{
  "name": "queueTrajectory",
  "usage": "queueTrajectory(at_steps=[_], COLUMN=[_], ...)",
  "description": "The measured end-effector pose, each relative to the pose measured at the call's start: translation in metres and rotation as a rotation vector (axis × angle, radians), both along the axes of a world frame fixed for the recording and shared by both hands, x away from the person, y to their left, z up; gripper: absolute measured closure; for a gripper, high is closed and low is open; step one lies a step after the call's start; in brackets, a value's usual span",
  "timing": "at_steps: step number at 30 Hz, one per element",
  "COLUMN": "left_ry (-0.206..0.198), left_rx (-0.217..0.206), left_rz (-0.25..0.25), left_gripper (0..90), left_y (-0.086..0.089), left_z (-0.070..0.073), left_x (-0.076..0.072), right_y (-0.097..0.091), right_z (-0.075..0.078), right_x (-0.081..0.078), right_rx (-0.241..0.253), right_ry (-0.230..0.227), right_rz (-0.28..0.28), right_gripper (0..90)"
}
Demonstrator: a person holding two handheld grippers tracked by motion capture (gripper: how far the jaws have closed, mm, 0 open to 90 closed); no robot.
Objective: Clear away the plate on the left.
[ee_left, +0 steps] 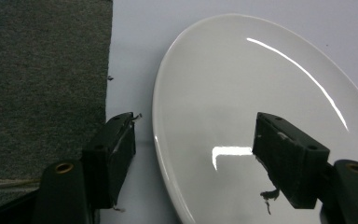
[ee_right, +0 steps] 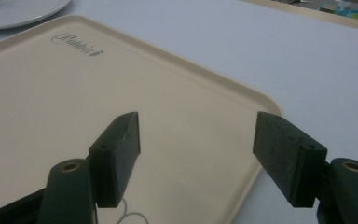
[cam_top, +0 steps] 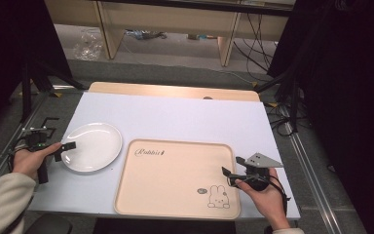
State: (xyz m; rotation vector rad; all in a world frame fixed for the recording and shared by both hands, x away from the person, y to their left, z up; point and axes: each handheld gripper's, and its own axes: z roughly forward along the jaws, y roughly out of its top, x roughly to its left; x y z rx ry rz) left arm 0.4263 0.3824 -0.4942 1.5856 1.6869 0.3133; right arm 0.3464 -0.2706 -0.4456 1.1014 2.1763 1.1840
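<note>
Here the plate (cam_top: 91, 146), white and bare, lies on the left part of the tabletop (cam_top: 185, 119), just left of the tray (cam_top: 175, 180), the two close but apart. The left hand-held gripper (cam_top: 64, 151) reaches in from the plate's left side with its jaws spread wide: in the left gripper view (ee_left: 193, 158) one jaw stands over the plate's (ee_left: 261, 107) inner face and the other outside the rim over the pale tabletop (ee_left: 130, 56), so the rim runs between them; whether either jaw touches the plate is hard to tell. The right hand-held gripper (cam_top: 230, 176) sits at the tray's right edge, near the printed rabbit (cam_top: 218, 197), its jaws also wide and holding nothing; in the right gripper view (ee_right: 196, 158) they frame the tray's (ee_right: 121, 93) rounded corner, with the word "Rabbit" (ee_right: 77, 44) farther off and a sliver of plate (ee_right: 18, 11) at the top left. The tabletop is a light sheet over a wooden top whose far edge (cam_top: 175, 91) shows. Grey carpet (ee_left: 42, 79) lies beside it, black stands (cam_top: 29, 83) flank it, and beyond are pale wooden furniture legs (cam_top: 108, 29), loose cables (cam_top: 253, 44) and a crumpled clear bag (cam_top: 88, 45) on the floor.
</note>
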Motion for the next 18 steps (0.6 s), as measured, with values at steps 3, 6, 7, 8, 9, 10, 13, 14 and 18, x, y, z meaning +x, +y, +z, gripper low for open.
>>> queueTrajectory(at_steps=[3,6,7,8,9,10,13,14,18], left_ry=[0.003,0.009,0.006,0.010,0.013,0.022,0.034,0.035,0.032], left_rx=[-0.015,-0.044,-0.053,-0.072,-0.079,-0.087,-0.134,-0.137,-0.182], left_rz=[0.007,0.027,0.024,0.040,0.045,0.047,0.057,0.061,0.070], left_gripper=[30.7,33.4,35.0,36.8,38.0,40.4,45.7,46.8,51.7], left_y=[0.001,0.003,0.004,0.004,0.005,0.006,0.008,0.008,0.012], left_z=[-0.001,-0.001,-0.001,-0.002,-0.002,-0.002,-0.002,-0.003,-0.006], left_x=[0.000,0.000,0.000,-0.001,-0.001,-0.001,-0.002,-0.002,-0.002], right_y=[0.001,0.001,0.001,0.001,0.001,0.001,0.001,0.001,0.001], right_z=[-0.001,-0.001,-0.001,-0.001,-0.001,-0.001,-0.001,-0.001,-0.002], right_x=[0.001,0.001,0.001,0.001,0.001,0.001,0.001,0.001,0.001], right_rx=[0.012,0.009,0.005,0.005,0.005,0.006,0.002,0.006,0.004], right_ry=[-0.010,-0.008,-0.005,-0.006,-0.008,-0.008,-0.012,-0.005,-0.011], right_rz=[0.001,0.003,0.007,0.005,0.004,0.004,0.005,0.007,0.007], right_gripper=[32.6,32.5,32.5,32.5,32.5,32.4,32.4,32.3,32.3])
